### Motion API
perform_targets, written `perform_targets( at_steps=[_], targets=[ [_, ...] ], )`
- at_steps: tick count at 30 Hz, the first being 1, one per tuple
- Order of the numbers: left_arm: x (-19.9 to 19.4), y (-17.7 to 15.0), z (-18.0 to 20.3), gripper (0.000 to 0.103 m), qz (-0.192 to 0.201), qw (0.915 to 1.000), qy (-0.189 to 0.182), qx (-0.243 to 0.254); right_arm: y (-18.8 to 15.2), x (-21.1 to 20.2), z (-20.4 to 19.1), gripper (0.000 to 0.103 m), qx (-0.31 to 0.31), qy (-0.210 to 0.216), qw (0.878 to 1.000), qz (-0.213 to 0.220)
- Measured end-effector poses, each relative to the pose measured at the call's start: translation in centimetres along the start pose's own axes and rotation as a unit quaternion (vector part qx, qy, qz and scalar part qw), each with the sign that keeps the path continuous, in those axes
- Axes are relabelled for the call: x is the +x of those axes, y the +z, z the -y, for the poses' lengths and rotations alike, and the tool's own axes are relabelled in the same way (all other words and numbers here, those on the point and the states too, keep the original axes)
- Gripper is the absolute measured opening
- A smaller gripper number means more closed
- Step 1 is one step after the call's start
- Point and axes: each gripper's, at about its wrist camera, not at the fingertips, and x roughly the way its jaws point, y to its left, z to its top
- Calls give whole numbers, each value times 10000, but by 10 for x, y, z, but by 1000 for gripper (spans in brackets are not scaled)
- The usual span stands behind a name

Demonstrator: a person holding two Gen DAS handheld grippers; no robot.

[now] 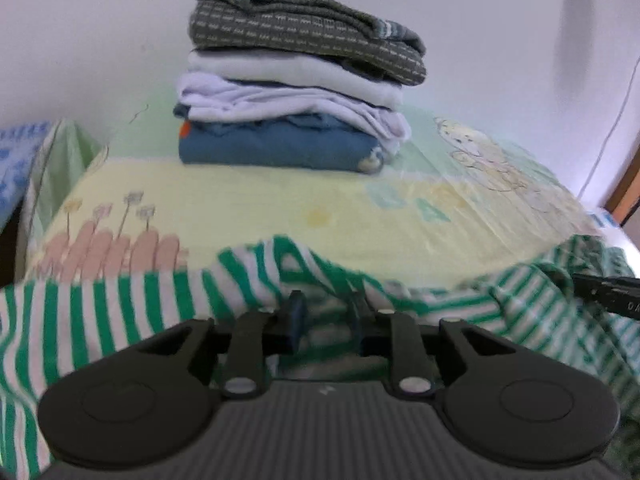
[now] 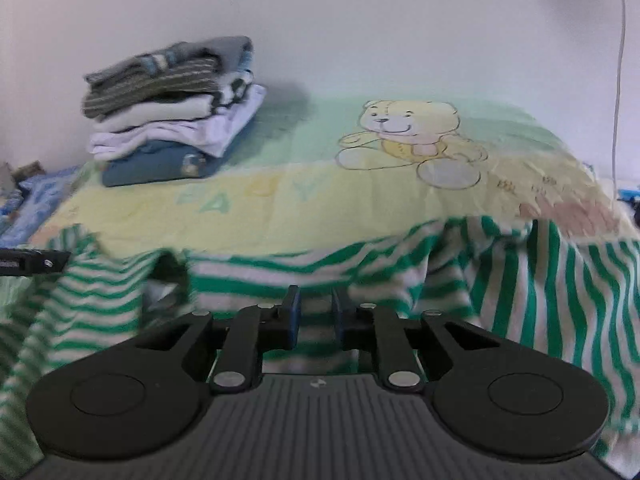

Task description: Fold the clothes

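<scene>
Striped garment [image 1: 120, 312] bunches before both claws; folded stack [image 1: 296, 80] sits beyond.

Left claw [image 1: 328, 312] pinching striped garment [image 1: 120, 312]

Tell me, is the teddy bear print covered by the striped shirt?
No, the teddy bear print lies fully bare on the sheet, with the striped shirt lower down, nearer the camera.

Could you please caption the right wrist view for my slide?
Right gripper pinching a green-striped garment before folded clothes.
</scene>
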Motion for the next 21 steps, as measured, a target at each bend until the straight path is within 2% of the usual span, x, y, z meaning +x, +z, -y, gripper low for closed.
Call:
perform_targets(
  at_steps=[3,5,8,11,12,13,15,17,19,21],
  targets=[
    [-5,-8,14,24,-69,9998,-107,157,8,-8,4,18,464,215,9986,-94],
    [-9,-13,23,29,-116,9994,-178,262,5,-25,3,20,624,490,9968,-58],
    [-14,-21,37,30,-185,9985,-284,418,-16,-30,-13,22,389,828,9946,-497],
    [-20,-29,51,29,-254,9973,-391,575,-25,-31,-32,21,-167,551,9978,-327],
    [-23,-29,55,29,-243,9968,-431,632,-22,-34,-35,15,-163,527,9980,-301],
    [-27,-26,59,29,-200,9963,-476,694,-19,-37,-38,13,-155,508,9982,-272],
    [-38,-24,64,32,-89,9950,-652,747,-17,-53,-36,13,34,779,9968,-148],
    [-43,-27,71,38,-124,9937,-751,824,-26,-59,-38,14,125,759,9965,-339],
    [-37,-36,80,38,-297,9923,-683,988,-38,-56,-42,14,147,662,9958,-616],
    [-34,-41,88,37,-428,9914,-550,1111,-42,-65,-45,12,71,588,9972,-460]
  ],
)
